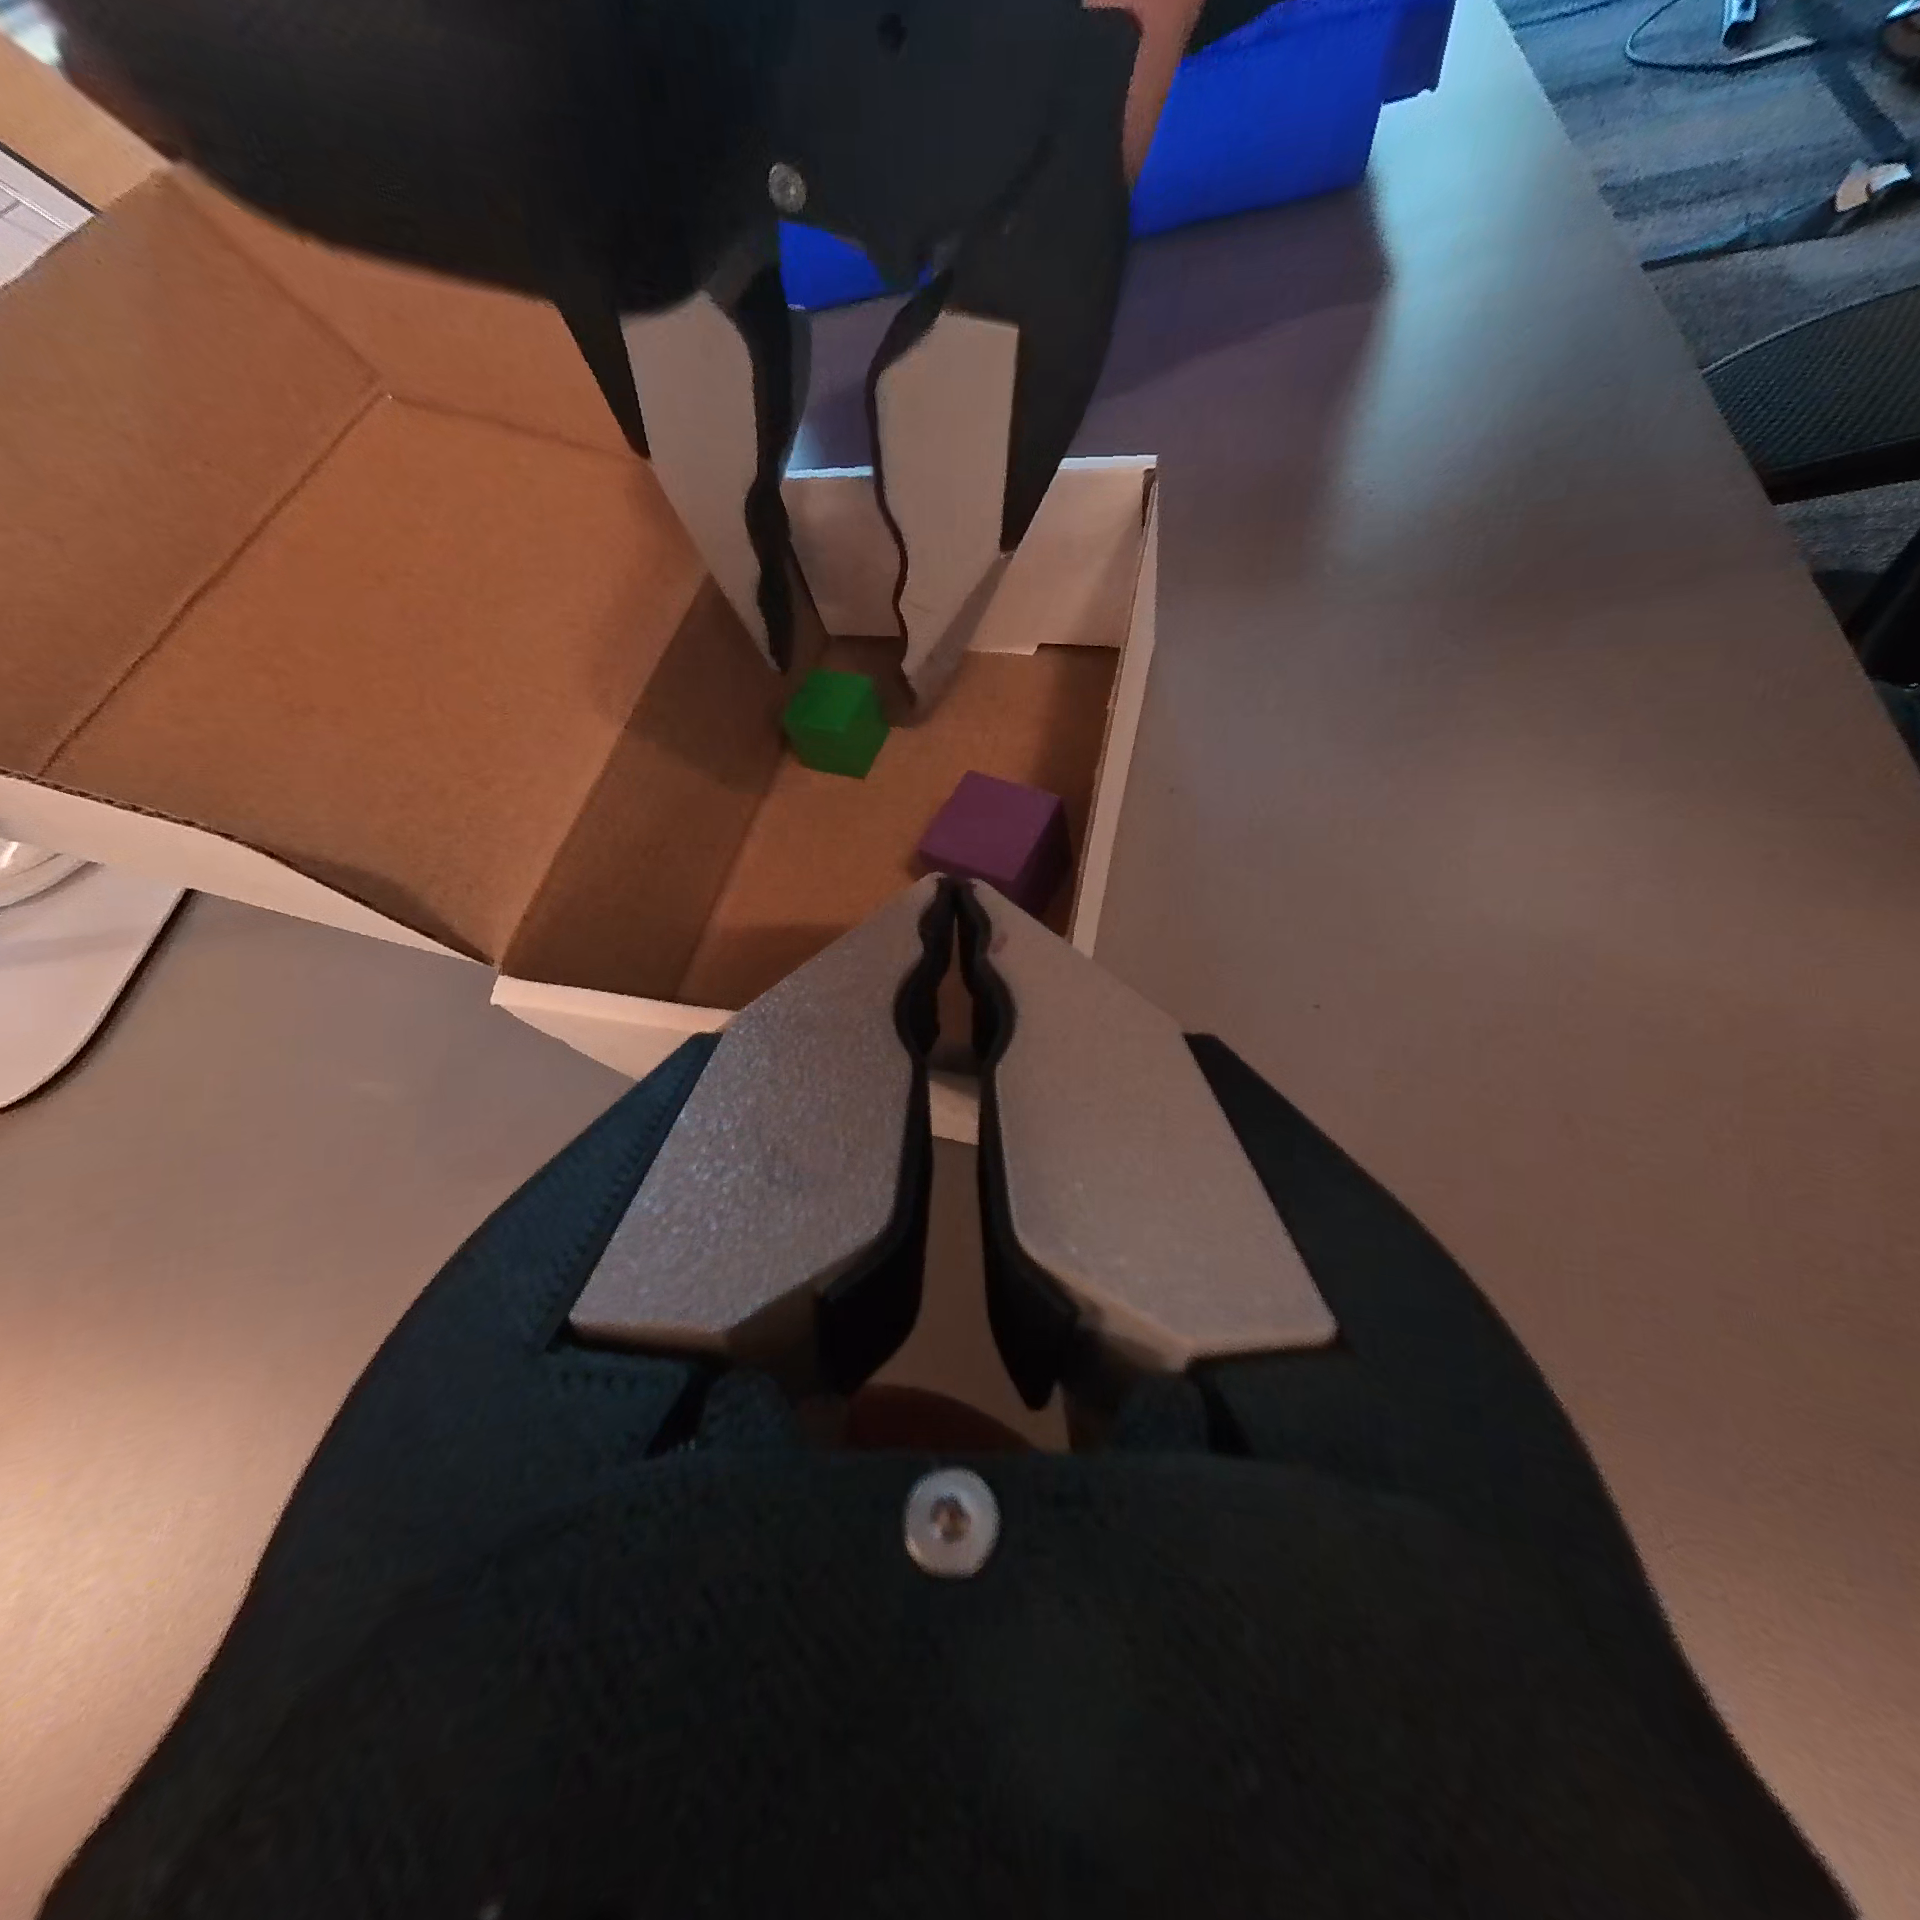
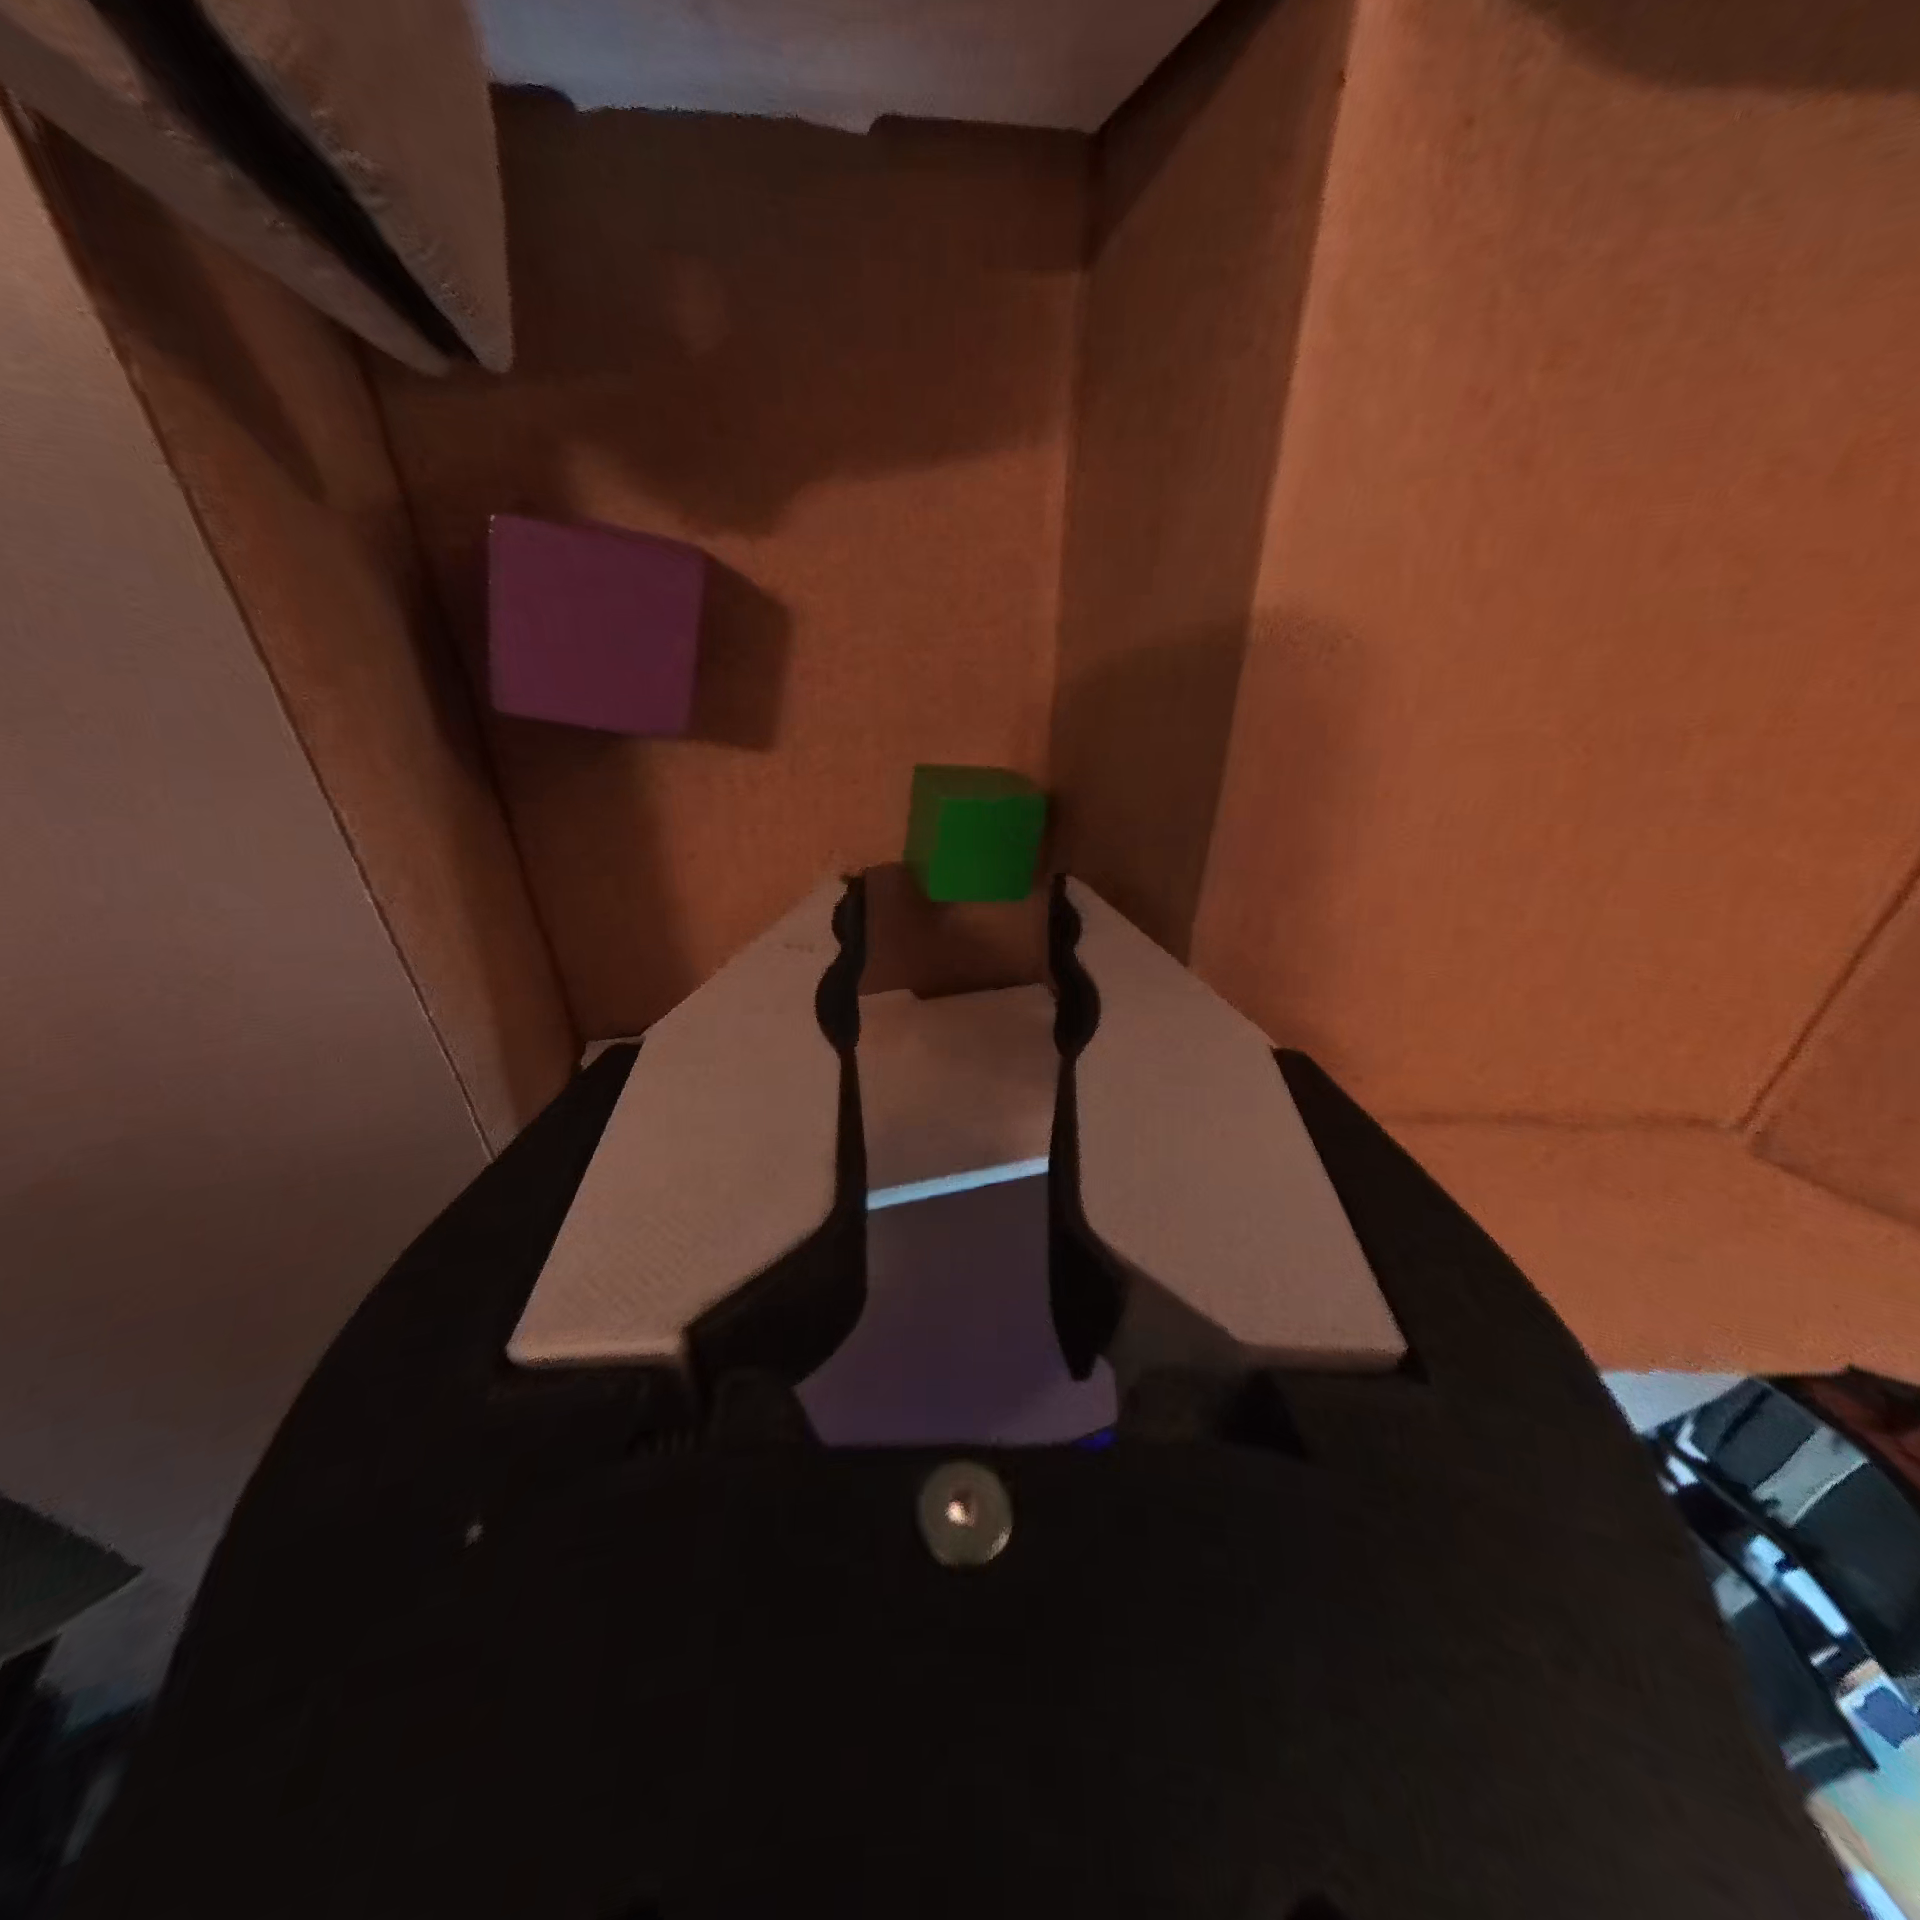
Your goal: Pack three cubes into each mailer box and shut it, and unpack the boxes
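Observation:
An open mailer box (image 1: 1117, 727), white outside and brown inside, lies on the grey table with its lid (image 1: 312, 540) laid back to the left. Inside are a green cube (image 1: 834, 722) (image 2: 977, 836) and a purple cube (image 1: 995, 836) (image 2: 594, 623). My right gripper (image 2: 954, 883) (image 1: 844, 670) is open and reaches down into the box, its fingertips just above the green cube. My left gripper (image 1: 954, 883) is shut and empty, hovering over the box's near edge close to the purple cube. It also shows in the right wrist view (image 2: 343, 218) at the upper left.
A blue bin (image 1: 1268, 114) stands at the far end of the table. A white object (image 1: 52, 956) sits at the left edge. The grey table surface (image 1: 1455, 831) stretches to the right of the box, with floor and chairs beyond it.

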### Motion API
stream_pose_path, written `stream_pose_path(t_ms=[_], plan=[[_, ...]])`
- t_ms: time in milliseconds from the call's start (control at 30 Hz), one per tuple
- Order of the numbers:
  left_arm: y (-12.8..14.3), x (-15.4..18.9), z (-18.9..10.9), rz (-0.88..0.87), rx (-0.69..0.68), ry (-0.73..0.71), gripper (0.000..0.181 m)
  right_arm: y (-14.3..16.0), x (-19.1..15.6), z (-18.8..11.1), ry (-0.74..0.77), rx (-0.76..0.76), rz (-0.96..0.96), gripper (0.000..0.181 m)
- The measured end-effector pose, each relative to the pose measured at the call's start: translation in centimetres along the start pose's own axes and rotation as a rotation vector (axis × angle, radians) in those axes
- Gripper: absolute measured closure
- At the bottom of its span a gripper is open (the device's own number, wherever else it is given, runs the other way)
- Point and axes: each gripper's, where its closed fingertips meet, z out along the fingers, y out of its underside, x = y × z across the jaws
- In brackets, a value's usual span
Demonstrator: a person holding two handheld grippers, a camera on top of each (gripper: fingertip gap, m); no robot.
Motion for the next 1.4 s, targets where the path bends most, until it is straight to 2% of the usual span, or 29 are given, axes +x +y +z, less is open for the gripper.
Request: stream_pose_path(t_ms=[100, 267, 367, 467, 600, 700, 833, 933, 1033, 1133, 1233, 1333, 1400], plan=[[0.0, 0.0, 0.0, 0.004, 0.001, 0.000, 0.181, 0.0, 0.1, 0.4, -0.028, -0.075, 0.001, 0.147], [-0.1, 0.0, 0.1, 0.011, 0.002, -0.010, 0.181, -0.7, 0.6, 1.3, -0.034, -0.169, 0.004, 0.160], [0.0, -0.1, 0.1, 0.011, -0.001, -0.011, 0.181, -1.0, 0.8, 1.0, -0.015, -0.168, 0.008, 0.162], [0.1, -0.2, -0.2, 0.017, 0.007, -0.012, 0.181, -0.5, 1.4, -1.3, 0.040, -0.109, 0.025, 0.162], [0.1, -0.4, -0.1, 0.002, 0.015, -0.006, 0.181, 1.8, 2.0, -6.8, 0.050, 0.062, 0.163, 0.162], [0.0, -0.6, -0.1, 0.055, 0.027, -0.035, 0.181, 7.4, 3.3, -11.1, 0.126, 0.104, 0.282, 0.162], [0.0, -0.6, -0.1, 0.053, 0.017, -0.044, 0.181, 20.4, 4.2, -14.6, 0.241, -0.031, 0.539, 0.162], [-0.1, -0.6, 0.0, 0.074, 0.010, -0.056, 0.181, 28.8, 2.2, -14.3, 0.210, -0.113, 0.739, 0.162], [-0.3, -0.5, 0.2, 0.102, 0.010, -0.075, 0.181, 34.5, -1.3, -11.8, 0.157, -0.216, 0.846, 0.162], [-0.3, -0.6, 0.3, 0.102, 0.013, -0.080, 0.181, 38.0, -4.3, -8.8, 0.111, -0.297, 0.928, 0.162], [-0.4, -0.6, 0.3, 0.108, 0.025, -0.085, 0.181, 39.5, -6.5, -6.2, 0.058, -0.311, 0.981, 0.162], [-0.5, -0.6, 0.4, 0.111, 0.036, -0.087, 0.181, 40.8, -7.1, -5.0, 0.086, -0.363, 0.978, 0.161], [-0.5, -0.6, 0.4, 0.106, 0.037, -0.084, 0.181, 40.6, -7.2, -5.1, 0.078, -0.360, 0.972, 0.160]])
